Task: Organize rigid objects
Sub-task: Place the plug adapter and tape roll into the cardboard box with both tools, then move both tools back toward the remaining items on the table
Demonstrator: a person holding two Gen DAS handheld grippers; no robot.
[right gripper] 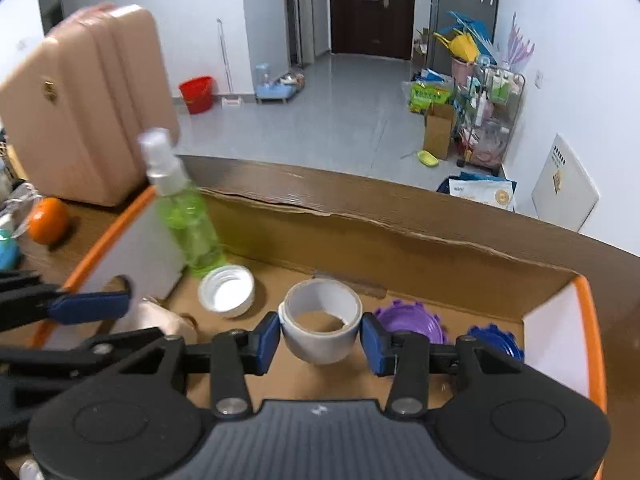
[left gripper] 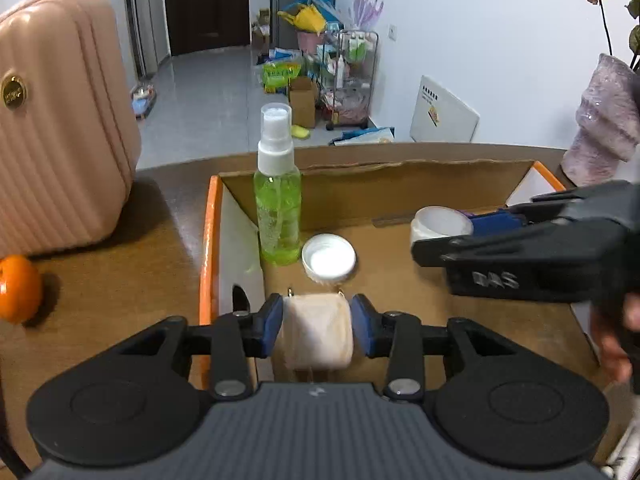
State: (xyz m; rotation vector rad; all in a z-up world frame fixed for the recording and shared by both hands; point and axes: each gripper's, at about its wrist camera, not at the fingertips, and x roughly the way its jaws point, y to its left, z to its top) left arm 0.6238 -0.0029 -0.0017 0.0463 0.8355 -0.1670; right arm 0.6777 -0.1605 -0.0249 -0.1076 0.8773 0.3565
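Standing on the table, the cardboard box [right gripper: 400,240] holds a green spray bottle [left gripper: 279,208] and white cap [left gripper: 329,258] near its left wall. Above it, the right gripper [right gripper: 320,338] clamps a tape roll [right gripper: 322,326]; the left gripper [left gripper: 318,330] grips a pale, perhaps soft, roll [left gripper: 316,332].

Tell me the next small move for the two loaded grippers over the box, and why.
Probably lower both and let go. The left gripper holds a pale roll and the right gripper a tape roll, both already above the cardboard box, with bare floor beside the white cap.
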